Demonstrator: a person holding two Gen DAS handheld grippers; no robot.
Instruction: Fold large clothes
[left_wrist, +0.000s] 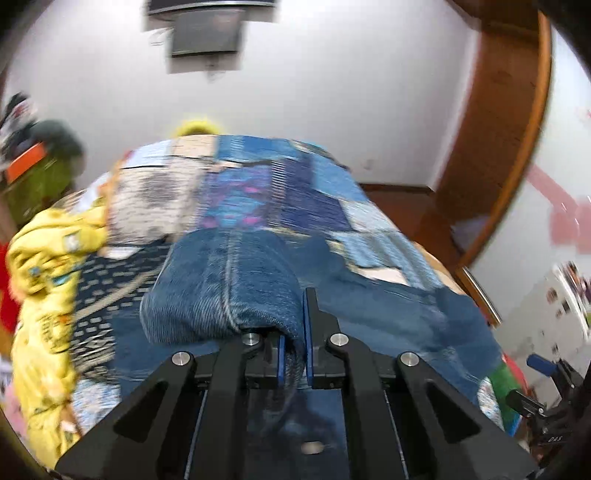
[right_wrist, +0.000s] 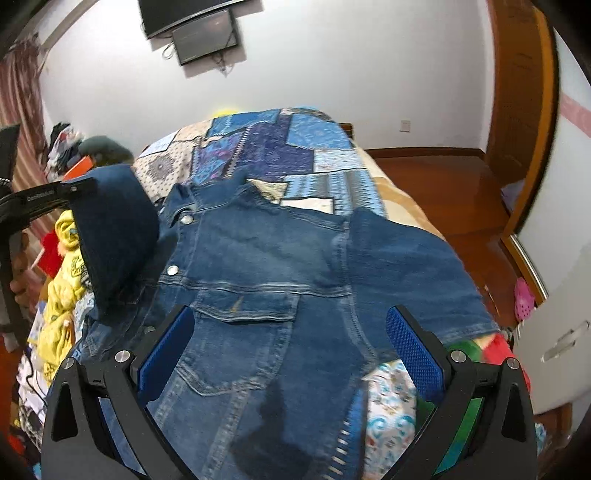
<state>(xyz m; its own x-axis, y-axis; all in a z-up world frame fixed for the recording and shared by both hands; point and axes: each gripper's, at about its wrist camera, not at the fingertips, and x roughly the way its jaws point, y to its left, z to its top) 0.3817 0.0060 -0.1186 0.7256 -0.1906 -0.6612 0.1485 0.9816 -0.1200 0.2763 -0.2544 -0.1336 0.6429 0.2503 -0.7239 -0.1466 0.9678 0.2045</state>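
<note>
Denim jacket (right_wrist: 258, 295) sleeve (left_wrist: 221, 288) pinched by left fingers (left_wrist: 308, 332); right fingers (right_wrist: 413, 354) spread above its front.

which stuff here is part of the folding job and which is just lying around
Part of the job:
- denim jacket
- left gripper, shut on the jacket's sleeve
- right gripper, open over the jacket
- bed it lies on

Just lying about:
- yellow garment
- pink shoe
- wall screen

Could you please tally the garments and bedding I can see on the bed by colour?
Blue denim: 1, the denim jacket
Yellow: 1, the yellow garment
Blue patchwork: 1, the quilt
Total: 3
</note>
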